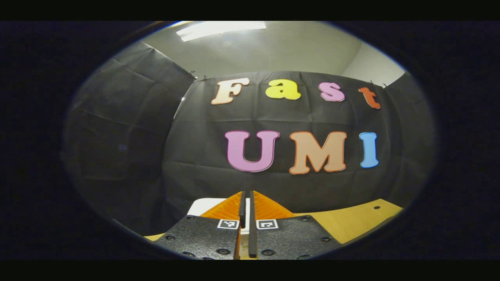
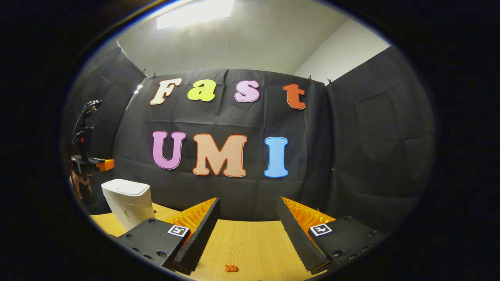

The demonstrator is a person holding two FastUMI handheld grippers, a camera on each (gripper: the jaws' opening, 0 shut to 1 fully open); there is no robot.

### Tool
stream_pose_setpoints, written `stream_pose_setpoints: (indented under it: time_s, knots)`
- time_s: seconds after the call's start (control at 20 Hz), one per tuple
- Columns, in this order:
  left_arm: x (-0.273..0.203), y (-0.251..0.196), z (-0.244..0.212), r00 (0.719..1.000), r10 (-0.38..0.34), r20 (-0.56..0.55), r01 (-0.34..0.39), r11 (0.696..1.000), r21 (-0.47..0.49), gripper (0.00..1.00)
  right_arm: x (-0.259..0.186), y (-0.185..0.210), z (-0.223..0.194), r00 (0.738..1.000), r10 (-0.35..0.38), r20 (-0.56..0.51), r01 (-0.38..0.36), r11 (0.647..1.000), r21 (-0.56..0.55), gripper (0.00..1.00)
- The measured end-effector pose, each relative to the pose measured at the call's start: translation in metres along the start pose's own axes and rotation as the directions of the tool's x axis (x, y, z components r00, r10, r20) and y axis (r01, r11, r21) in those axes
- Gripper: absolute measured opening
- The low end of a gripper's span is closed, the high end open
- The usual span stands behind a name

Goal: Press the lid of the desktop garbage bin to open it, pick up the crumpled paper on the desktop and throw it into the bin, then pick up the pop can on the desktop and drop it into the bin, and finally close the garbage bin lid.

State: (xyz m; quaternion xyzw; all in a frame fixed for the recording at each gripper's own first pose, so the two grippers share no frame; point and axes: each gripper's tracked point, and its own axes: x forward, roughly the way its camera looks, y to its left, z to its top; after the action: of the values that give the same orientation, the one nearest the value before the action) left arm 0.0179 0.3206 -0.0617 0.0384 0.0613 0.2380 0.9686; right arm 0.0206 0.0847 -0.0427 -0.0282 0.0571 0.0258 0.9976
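Left tool (image 1: pixel 246 203): fingers pressed together, nothing between them, held above the wooden bench (image 1: pixel 353 222). Just past its tips, a white shape (image 1: pixel 203 206), partly hidden behind the fingers; cannot tell from this view what it is.

Right tool (image 2: pixel 248 207): fingers spread wide apart, holding nothing, above the bench. Between them near the bottom edge, a small orange scrap (image 2: pixel 231 268) lies on the bench; too small to identify.

Farther left in the right gripper view: white garbage bin (image 2: pixel 128 202) upright on the bench, lid down. Beyond the bin at the far left edge, the other tool's body with cables and a hand (image 2: pixel 81 183) holding it.
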Motion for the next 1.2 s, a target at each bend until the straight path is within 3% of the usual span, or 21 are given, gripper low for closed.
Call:
stream_pose_setpoints:
  time_s: [0.15, 0.3, 0.4, 0.5, 0.6, 0.75, 0.8, 0.95, 1.2]
  knots:
    - [0.010, -0.003, -0.050, 0.991, -0.050, -0.126, 0.044, 0.998, -0.052, 0.00, 0.001, 0.019, -0.001, 1.000, 0.001, -0.008, -0.001, 0.999, -0.034, 0.96]
    - [0.012, 0.004, -0.083, 0.976, -0.044, -0.215, 0.042, 0.999, -0.016, 0.00, 0.003, 0.040, -0.002, 1.000, 0.018, -0.011, -0.019, 0.997, -0.077, 0.96]
    - [0.015, 0.007, -0.075, 0.987, -0.051, -0.152, 0.050, 0.999, -0.008, 0.00, 0.005, 0.050, -0.004, 0.999, 0.031, -0.017, -0.032, 0.996, -0.087, 0.95]
    - [0.016, 0.005, -0.082, 0.985, -0.052, -0.167, 0.047, 0.998, -0.033, 0.00, 0.006, 0.057, -0.006, 0.999, 0.042, -0.022, -0.043, 0.997, -0.062, 0.96]
    - [0.016, 0.006, -0.084, 0.986, -0.046, -0.161, 0.047, 0.999, 0.001, 0.00, 0.009, 0.059, -0.008, 0.998, 0.054, -0.031, -0.056, 0.998, -0.041, 0.96]
    - [0.017, 0.001, -0.053, 0.996, -0.049, -0.077, 0.052, 0.997, 0.051, 0.00, 0.013, 0.052, -0.005, 0.999, 0.049, -0.020, -0.050, 0.998, -0.026, 0.96]
    - [0.016, -0.008, -0.038, 0.997, -0.063, -0.052, 0.065, 0.997, 0.049, 0.05, 0.014, 0.049, -0.006, 0.999, 0.049, -0.021, -0.049, 0.999, -0.019, 0.96]
    - [0.004, -0.029, 0.020, 0.992, -0.099, 0.080, 0.097, 0.995, 0.035, 0.75, 0.017, 0.037, -0.013, 0.998, 0.050, -0.032, -0.050, 0.999, 0.009, 0.96]
    - [-0.050, -0.051, 0.071, 0.974, -0.120, 0.190, 0.120, 0.993, 0.012, 0.89, 0.023, 0.019, -0.034, 0.996, 0.074, -0.058, -0.072, 0.997, 0.022, 0.96]
